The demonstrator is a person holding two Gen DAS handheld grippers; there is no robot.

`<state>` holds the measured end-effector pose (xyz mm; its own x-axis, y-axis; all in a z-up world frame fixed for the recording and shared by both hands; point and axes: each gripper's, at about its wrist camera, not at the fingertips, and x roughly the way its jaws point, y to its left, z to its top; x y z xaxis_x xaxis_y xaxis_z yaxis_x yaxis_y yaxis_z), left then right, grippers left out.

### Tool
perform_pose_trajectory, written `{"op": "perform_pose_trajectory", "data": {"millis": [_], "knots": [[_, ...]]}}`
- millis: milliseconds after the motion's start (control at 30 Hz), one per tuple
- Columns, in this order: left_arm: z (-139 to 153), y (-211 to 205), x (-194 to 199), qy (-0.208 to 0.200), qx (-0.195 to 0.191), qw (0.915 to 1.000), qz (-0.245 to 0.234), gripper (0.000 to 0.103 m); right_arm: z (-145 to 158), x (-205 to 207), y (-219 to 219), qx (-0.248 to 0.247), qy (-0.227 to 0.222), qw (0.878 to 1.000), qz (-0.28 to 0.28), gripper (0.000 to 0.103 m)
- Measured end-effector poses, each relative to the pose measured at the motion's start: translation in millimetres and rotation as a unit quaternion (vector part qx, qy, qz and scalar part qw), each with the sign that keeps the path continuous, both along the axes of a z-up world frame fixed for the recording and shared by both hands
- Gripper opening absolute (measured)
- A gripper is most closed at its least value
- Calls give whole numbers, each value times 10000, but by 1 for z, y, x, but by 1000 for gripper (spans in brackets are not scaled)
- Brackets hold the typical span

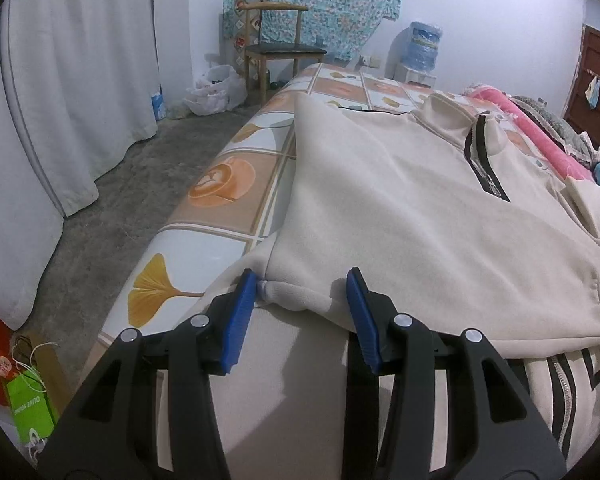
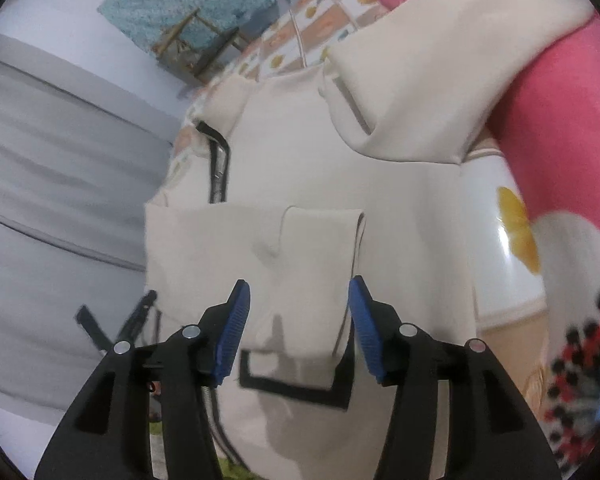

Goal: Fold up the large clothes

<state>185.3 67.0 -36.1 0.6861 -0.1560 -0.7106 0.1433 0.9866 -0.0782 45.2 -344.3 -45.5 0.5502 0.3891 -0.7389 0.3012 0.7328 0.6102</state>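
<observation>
The left gripper (image 1: 302,292) hangs released, blue pads apart, over the folded hem corner of a cream sweatshirt (image 1: 400,200) at six o'clock in its view. The sweatshirt lies spread across a bed (image 1: 236,200) with a patterned sheet, its black-trimmed zip collar (image 1: 480,156) toward two o'clock. A pink blanket (image 1: 540,140) lies past the collar. The right gripper (image 2: 298,298) is also released, pads apart above a folded cream sleeve (image 2: 300,248) at the centre of its view; nothing is clamped.
</observation>
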Motion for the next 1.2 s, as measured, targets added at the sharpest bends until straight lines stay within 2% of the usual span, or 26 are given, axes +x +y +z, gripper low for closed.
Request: {"op": "perform_pose_trajectory", "data": {"millis": [167,267,400,433,467,500,533,567,633,733,800,933,967,1033,1100,1133,1200], "knots": [[-1,1,-1,-40,-25,10000,-3,45,-23,27,7,-381,405,9983,157,50],[-1,2,-1,-65,-72,10000,-14,45,-26,29,16,-363,391,9981,315,50],[-2,3,-2,-122,-105,9999,-16,46,-26,28,24,-621,384,9964,430,50],[-2,3,-2,-147,-91,9998,-18,46,-26,29,25,-678,408,9960,425,47],[-3,2,-2,-163,-81,9998,-20,46,-24,29,27,-819,461,9947,404,35],[-3,2,-2,-172,-88,9998,-25,46,-21,28,27,-955,491,9935,388,27],[-2,4,-2,-174,-140,9997,-36,46,-16,28,30,-1060,493,9923,405,7],[-1,6,-2,-173,-229,9996,-50,46,-11,29,33,-1037,477,9926,419,6],[3,15,-5,-198,-552,9982,-79,46,8,30,39,-998,289,9935,464,6],[17,30,-17,-424,-1001,9938,-232,46,56,42,57,-940,-221,9926,738,6],[27,37,-30,-523,-1278,9888,-569,47,94,68,79,-945,-548,9886,1039,6],[34,40,-53,-531,-1637,9781,-1171,47,137,144,147,-934,-742,9770,1765,6],[34,39,-59,-500,-1701,9752,-1323,47,147,172,180,-964,-768,9712,2041,6],[31,30,-60,-434,-1578,9771,-1361,47,174,215,244,-894,-998,9582,2528,6],[28,23,-55,-345,-1364,9820,-1261,47,228,243,309,-628,-1670,9360,3036,5],[27,19,-49,-295,-1249,9845,-1199,47,260,246,333,-524,-2142,9206,3224,5],[27,14,-34,-206,-994,9902,-963,47,304,239,352,-371,-2872,8950,3394,5]]}}
